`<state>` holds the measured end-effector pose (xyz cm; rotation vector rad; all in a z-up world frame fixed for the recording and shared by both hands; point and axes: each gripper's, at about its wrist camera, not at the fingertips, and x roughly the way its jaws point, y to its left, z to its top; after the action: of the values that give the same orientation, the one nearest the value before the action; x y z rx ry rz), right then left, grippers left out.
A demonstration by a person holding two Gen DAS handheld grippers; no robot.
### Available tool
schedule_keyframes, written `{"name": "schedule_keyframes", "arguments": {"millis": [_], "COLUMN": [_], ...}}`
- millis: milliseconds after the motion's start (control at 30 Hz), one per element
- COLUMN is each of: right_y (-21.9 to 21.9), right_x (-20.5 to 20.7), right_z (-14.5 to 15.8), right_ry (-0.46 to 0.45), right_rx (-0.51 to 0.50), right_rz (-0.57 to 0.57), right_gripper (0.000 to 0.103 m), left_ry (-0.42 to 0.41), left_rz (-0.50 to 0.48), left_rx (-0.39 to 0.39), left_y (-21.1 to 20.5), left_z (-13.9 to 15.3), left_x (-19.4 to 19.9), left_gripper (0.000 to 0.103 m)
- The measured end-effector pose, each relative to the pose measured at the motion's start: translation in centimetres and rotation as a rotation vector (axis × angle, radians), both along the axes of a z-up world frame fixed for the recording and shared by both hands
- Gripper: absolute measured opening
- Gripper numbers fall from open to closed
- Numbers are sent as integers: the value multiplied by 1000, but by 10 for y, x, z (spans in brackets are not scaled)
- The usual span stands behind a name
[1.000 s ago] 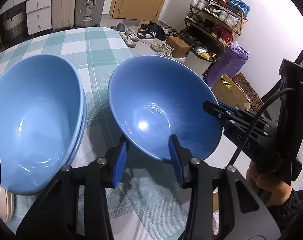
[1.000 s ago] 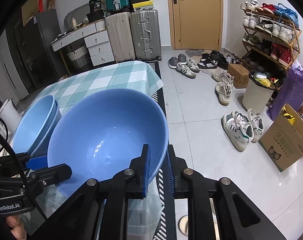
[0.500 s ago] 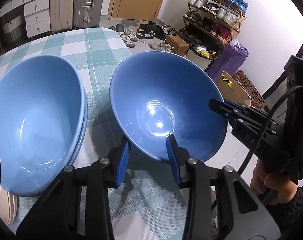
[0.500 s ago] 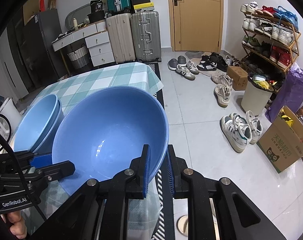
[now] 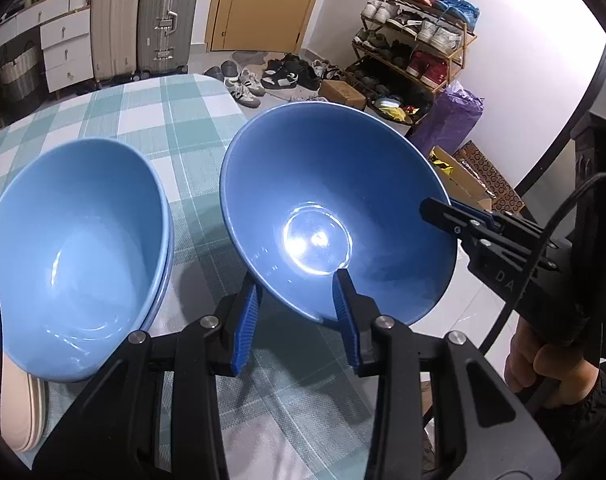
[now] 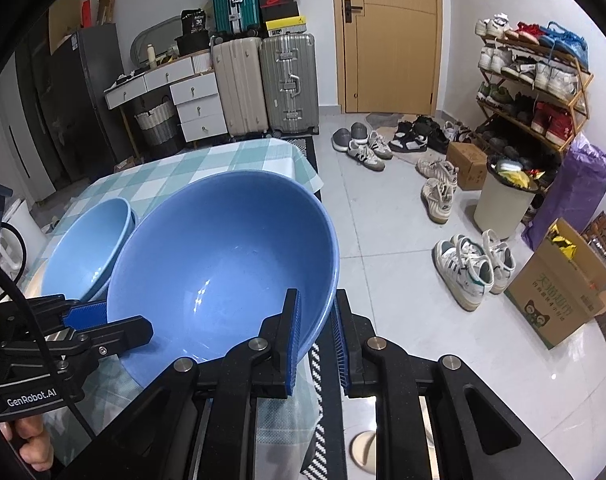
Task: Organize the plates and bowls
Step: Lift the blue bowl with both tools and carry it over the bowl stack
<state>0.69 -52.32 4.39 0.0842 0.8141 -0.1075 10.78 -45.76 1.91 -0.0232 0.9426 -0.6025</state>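
A: How is the darker blue bowl (image 6: pixel 223 264) held?

B: Its near rim is pinched between the closed jaws of the right gripper (image 6: pixel 317 336), one pad inside the wall and one outside. The bowl is tilted, raised off the tabletop (image 5: pixel 151 108), and it overhangs the tabletop's edge toward the floor.

A: And the left gripper (image 5: pixel 295 316)?

B: Its jaws are partly open. The bowl's lower rim is seen between them, but whether the pads press on it cannot be told; no grip is claimed.

A: Where is the bowl meant to go?

B: Judged from the task, into the stack of lighter blue bowls (image 5: pixel 79 240), which lies to the left of the held bowl, just beside it but apart. A cream plate (image 5: pixel 19 408) is seen under the stack's near edge.

A: What room is left?

B: Checked cloth lies bare beyond both bowls. Past the right edge only floor, scattered shoes (image 6: pixel 471 268) and a cardboard box (image 6: pixel 559 288) are found, so a sideways carry to the left, over the stack's rim, is called for.
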Motion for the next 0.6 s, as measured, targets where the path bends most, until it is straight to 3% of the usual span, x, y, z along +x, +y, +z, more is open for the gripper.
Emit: {"name": "schedule_keyframes", "arguments": {"millis": [600], "right_y": [35], "right_x": [-38], "right_z": [72], "right_ry": [-91], "right_rx": [-76], "right_rz": [8], "right_gripper": [16], "left_ry": [-104], "left_rz": [-19], "left_rx": [-45], "left_y": [24], "left_z": [69], "left_x": [-49], "left_gripper": [33]}}
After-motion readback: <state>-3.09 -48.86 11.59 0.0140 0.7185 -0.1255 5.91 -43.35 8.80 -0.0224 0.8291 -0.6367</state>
